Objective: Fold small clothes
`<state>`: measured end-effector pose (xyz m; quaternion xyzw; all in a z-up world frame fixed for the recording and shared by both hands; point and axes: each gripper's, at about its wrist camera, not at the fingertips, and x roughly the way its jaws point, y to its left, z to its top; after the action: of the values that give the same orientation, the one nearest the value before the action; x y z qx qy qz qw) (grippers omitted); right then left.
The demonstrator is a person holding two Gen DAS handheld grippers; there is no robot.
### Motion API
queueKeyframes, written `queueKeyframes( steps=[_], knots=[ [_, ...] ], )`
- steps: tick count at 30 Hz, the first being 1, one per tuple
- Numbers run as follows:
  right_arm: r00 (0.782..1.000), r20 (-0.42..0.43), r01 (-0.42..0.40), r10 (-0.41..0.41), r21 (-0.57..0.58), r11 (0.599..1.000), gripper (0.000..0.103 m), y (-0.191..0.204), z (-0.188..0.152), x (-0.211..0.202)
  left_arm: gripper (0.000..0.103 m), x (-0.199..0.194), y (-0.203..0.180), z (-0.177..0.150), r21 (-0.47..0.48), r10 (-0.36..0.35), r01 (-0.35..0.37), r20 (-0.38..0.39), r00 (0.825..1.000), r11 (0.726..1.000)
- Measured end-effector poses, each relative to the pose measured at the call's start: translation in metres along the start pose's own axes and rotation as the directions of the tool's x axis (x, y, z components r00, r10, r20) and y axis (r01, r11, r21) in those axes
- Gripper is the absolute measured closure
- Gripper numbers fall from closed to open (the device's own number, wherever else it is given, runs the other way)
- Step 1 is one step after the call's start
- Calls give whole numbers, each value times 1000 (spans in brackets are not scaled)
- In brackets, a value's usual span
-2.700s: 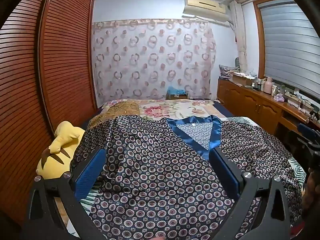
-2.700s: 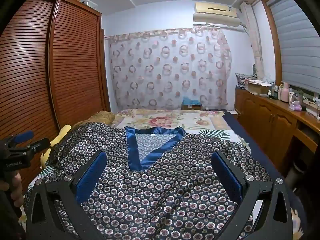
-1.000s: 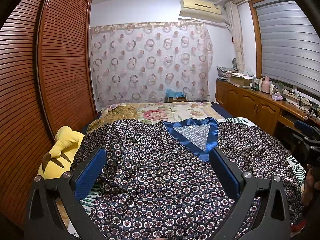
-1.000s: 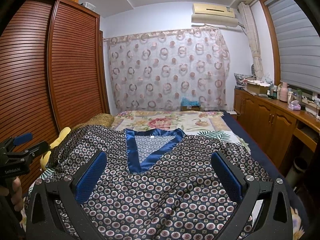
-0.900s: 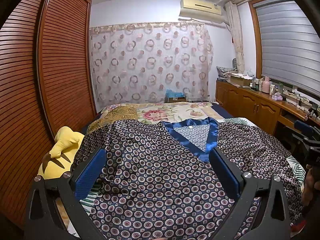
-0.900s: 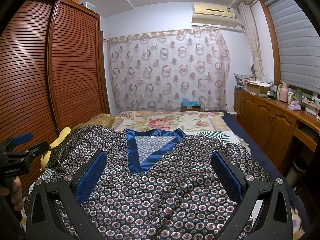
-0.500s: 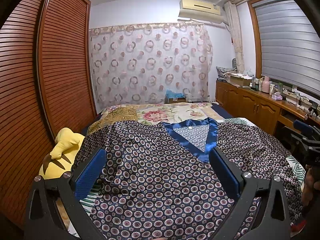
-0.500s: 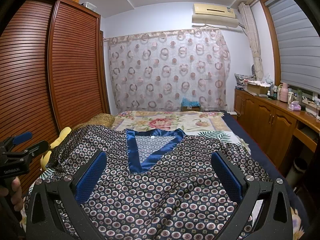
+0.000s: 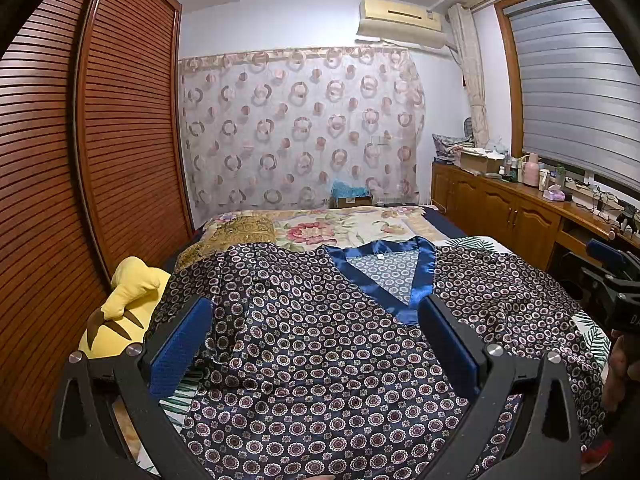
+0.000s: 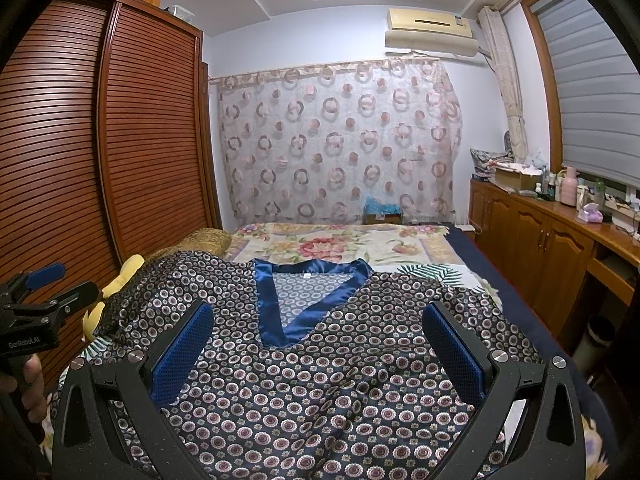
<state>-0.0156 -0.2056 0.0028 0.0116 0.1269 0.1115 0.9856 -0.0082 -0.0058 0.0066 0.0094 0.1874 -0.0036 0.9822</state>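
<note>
Left wrist: satiny circle-print top (image 9: 320,340), hand-held grippers (image 9: 316,336) (image 10: 320,340) both spread apart.

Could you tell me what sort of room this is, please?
A home bedroom, most likely: a bed with a floral cover, a slatted wooden wardrobe beside it, and a curtain on the far wall under an air conditioner.

- The garment (image 10: 320,360) lies spread on the bed (image 10: 348,240), neckline toward the curtain (image 10: 340,140).
- A plush toy (image 9: 124,300) sits at the garment's left, beside the wardrobe (image 9: 80,160).
- The counter (image 10: 560,232) runs along the bed's right.
</note>
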Motion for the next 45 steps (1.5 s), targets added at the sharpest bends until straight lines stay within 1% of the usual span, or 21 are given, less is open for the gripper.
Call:
queueKeyframes(
  steps=[13, 19, 27, 31, 36, 41, 43, 45],
  knots=[
    [1000, -1, -6, 6, -2, 1000, 0, 0, 0, 2, 0, -1, -1, 1, 0, -4, 4, -5, 1000, 1000],
    [999, -26, -36, 36, -6, 999, 0, 0, -2, 9, 0, 7, 16, -4, -6, -11, 10, -51, 999, 1000],
    [996, -61, -71, 70, -14, 997, 0, 3, -1, 23, 0, 26, 48, -23, -7, 36, -37, -128, 991, 999],
    [993, -78, -90, 88, -24, 996, 0, 6, -2, 30, 0, 32, 63, -35, -3, 41, -42, -165, 986, 999],
    [984, -115, -138, 133, -40, 990, 0, 16, -4, 44, 0, 43, 83, -46, 12, 58, -56, -201, 978, 998],
    [967, -169, -204, 188, -78, 976, 0, 30, -2, 65, 0, 56, 110, -55, -10, 38, -41, -236, 971, 999],
    [959, -190, -229, 210, -86, 970, 0, 34, -1, 74, 2, 63, 120, -58, -15, 32, -37, -253, 967, 999],
    [944, -223, -266, 242, -81, 961, 0, 38, -1, 87, 9, 70, 127, -60, -14, 30, -35, -275, 961, 999]
  ],
)
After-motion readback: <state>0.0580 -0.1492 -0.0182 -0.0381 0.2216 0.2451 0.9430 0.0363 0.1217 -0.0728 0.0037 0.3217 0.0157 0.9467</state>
